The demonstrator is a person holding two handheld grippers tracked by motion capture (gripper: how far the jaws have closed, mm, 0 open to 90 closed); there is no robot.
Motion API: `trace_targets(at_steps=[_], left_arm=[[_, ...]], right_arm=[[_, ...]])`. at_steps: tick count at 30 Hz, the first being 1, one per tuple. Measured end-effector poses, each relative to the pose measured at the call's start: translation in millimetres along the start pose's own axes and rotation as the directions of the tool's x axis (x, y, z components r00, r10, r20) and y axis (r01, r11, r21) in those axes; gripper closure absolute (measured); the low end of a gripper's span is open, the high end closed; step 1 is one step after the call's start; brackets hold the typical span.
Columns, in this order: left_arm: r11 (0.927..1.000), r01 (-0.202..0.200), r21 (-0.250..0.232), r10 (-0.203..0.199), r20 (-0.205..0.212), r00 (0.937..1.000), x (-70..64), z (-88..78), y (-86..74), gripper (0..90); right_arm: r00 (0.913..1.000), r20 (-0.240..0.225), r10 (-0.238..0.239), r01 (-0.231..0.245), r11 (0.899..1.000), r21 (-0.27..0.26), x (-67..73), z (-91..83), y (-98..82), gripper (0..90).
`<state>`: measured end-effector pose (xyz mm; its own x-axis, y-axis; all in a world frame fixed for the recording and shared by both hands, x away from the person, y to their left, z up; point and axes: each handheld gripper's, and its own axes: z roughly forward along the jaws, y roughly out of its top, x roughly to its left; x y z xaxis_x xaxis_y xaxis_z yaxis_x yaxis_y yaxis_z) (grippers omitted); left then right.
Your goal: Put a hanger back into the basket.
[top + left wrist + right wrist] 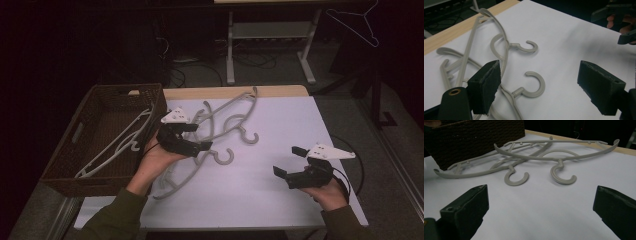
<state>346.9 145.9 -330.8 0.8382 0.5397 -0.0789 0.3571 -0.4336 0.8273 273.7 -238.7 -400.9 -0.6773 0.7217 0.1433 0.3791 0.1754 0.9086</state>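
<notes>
Left claw is hovering released over the near hanger; its arm is crossing under the far hanger, so lifting is risking dragging both.

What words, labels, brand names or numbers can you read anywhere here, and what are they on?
None: no readable text anywhere.
Grey hangers: plain, no marking.
Wicker basket: no label.
White sheet on the table: blank.
Black pads of the left claw: unmarked.
</notes>
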Motion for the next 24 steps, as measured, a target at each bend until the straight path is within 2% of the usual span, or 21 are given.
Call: trace_targets(at_steps=[6, 11, 19, 24], left_arm=[[0.9999, 0.002, 0.010, -0.002, 0.010, 1.0000, 2.2, 21.2, -1.7, 17.7], [0.9997, -0.005, 0.024, 0.006, -0.003, 1.0000, 5.8, 38.6, -3.4, 15.4], [0.9997, -0.012, 0.021, 0.013, -0.022, 0.9997, 14.6, 57.6, -7.4, 13.7], [0.9983, -0.032, 0.048, 0.034, -0.042, 0.9986, 21.7, 71.3, -9.3, 14.1]], right_arm=[[1.0000, -0.003, -0.002, 0.002, 1.000, -0.001, -0.5, -0.1, 0.2, 0.0], [1.0000, -0.005, 0.005, -0.005, 1.000, -0.001, -0.8, -0.2, -0.2, 0.0], [1.0000, -0.006, -0.002, 0.002, 1.000, -0.011, -0.4, -1.0, 1.2, 0.0], [1.0000, -0.008, -0.001, 0.001, 1.000, -0.010, -0.4, -0.7, 1.0, 0.0]])
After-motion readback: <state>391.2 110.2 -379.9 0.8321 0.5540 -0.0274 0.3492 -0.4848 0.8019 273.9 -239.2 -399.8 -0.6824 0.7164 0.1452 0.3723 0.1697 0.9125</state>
